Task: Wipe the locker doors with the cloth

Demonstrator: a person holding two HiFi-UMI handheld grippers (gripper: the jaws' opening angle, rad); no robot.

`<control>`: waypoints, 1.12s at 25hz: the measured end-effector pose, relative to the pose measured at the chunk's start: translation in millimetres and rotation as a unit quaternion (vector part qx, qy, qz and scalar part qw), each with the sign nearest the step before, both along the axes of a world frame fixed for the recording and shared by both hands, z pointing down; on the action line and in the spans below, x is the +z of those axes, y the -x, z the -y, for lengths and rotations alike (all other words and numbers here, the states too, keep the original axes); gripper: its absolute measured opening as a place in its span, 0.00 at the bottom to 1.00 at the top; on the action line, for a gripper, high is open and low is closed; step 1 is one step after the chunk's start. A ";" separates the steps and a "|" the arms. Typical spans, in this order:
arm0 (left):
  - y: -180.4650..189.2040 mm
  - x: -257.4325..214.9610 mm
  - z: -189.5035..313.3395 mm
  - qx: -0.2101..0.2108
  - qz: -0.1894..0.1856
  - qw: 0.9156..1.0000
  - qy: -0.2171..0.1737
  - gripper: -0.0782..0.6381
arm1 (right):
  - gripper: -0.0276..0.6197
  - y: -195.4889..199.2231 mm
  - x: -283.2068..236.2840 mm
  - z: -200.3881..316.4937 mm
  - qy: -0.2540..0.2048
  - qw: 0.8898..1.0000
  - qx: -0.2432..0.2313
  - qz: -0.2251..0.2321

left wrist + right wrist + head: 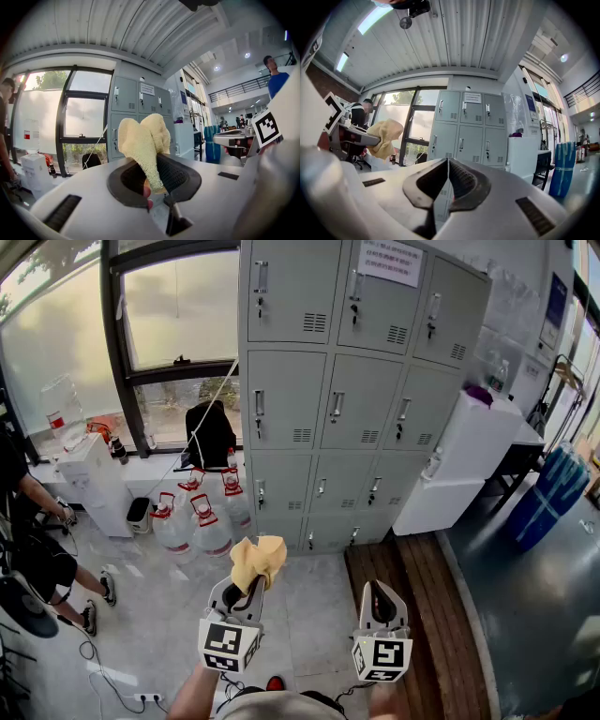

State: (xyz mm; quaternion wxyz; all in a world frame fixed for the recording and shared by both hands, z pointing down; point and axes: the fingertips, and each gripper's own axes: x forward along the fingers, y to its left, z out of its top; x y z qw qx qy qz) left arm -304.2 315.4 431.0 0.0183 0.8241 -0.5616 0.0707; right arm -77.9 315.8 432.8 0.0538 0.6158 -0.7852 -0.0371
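**newbie:** Where's the cloth sitting right now?

**mod:** The yellow cloth [259, 561] is pinched in your left gripper [246, 596]. It's bunched up and pokes out past the fingers in 2 floppy lobes. The fingers are clamped tight on its lower end, and in the left gripper view the terry fabric runs right down between them. It's up in the air, well short of the lockers [347, 381], and not touching any door.

**newbie:** And the other one?

**mod:** Your right gripper [380, 601] is just beside the left one at about the same height. Its fingers are pressed together with nothing in them. Both grippers point toward the grey lockers, which have 3 columns of doors, each door with a handle, a lock and a small vent. A white paper notice [390, 259] is stuck on the top door of the middle column.

**newbie:** What's around the lockers?

**mod:** To their left there's a cluster of big water jugs [192, 521] with red-and-white tops. They sit on the floor under the window [178, 310]. A white water dispenser [94, 479] stands further left.

To the right, a white cabinet [459, 456] sits right against the lockers with something purple on top. A blue barrel [548, 493] is further right of it.

A strip of wooden decking [403, 615] runs along the floor under your right gripper, and a person [37, 559] is seated at the far left edge.
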 end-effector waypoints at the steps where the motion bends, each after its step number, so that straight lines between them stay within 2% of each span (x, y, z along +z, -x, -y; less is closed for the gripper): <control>1: 0.2 0.6 1.1 0.000 0.000 1.000 0.000 0.21 | 0.08 0.1 1.1 1.0 0.001 1.000 0.000 0.001; 17: 4.2 12.9 34.0 0.020 0.003 1.000 0.007 0.21 | 0.08 3.3 13.0 23.5 0.008 1.000 0.020 0.003; 23: -12.1 17.4 65.5 0.028 0.004 1.000 0.006 0.21 | 0.08 -14.0 17.2 52.8 0.008 1.000 0.028 0.006; 28: -41.8 20.7 112.0 0.027 0.006 1.000 0.003 0.21 | 0.08 -42.0 21.9 100.1 0.003 1.000 0.024 0.006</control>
